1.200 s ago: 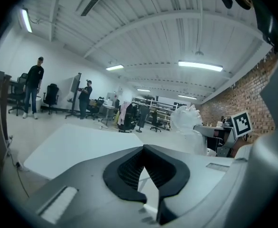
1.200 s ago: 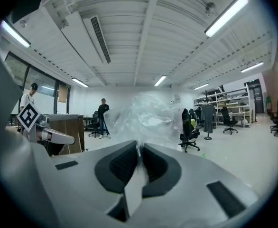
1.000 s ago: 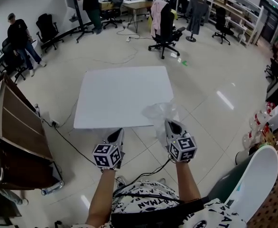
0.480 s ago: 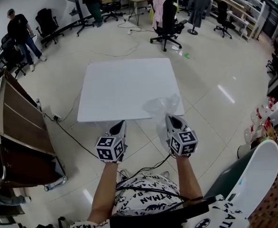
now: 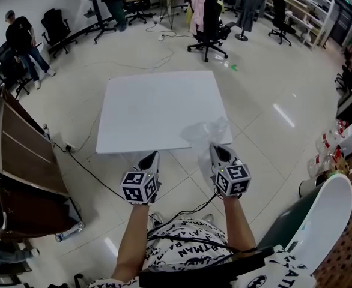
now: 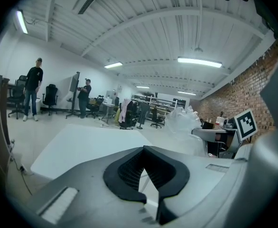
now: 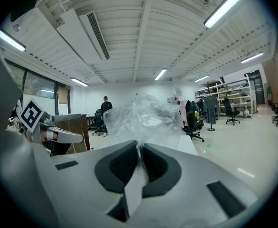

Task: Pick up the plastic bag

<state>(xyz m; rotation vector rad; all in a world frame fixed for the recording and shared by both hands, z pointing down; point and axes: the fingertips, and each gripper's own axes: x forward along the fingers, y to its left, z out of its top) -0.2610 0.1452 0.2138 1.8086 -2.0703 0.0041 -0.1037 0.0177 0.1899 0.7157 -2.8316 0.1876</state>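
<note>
head view, near to far. at 6 o'clock: the person's forearms [image 5: 133,245], each w/ a gripper pointing toward 12.

left gripper [image 5: 149,157]: jaws clenched tip to tip, nothing between them. it hangs just short of the table's near edge, prob. kept clear as the spare hand.

right gripper [image 5: 216,151]: jaws clamped on a thin pinch of the plastic bag [image 5: 206,133]. the film runs straight down the slot between the dark ribbed pads [image 7: 117,167]. a pinch suits the material: clear, thin, crinkled film w/ no firm edge, so a small fold is the only hold it offers.

the bag billows up and fwd from the jaws as a loose, shapeless puff, glossy w/ white highlights. it sits over the near r. corner of the table [image 5: 158,107], approx. 1 o'clock from the person. whether its underside touches the top can't be told. judged: grasp made; the bag is light and limp, likely to sag or swing if raised fast.

table: flat, matte white, squarish, crisp edges.

on the glossy tiled floor [image 5: 266,101] at 8 o'clock, a black cable [image 5: 92,173] trails toward a brown wooden cabinet [image 5: 20,161].

far field: at 12 o'clock, a black office chair [image 5: 209,23] draped w/ a pink garment [image 5: 199,3]; at 10 o'clock, a bystander [image 5: 21,38] standing.
</note>
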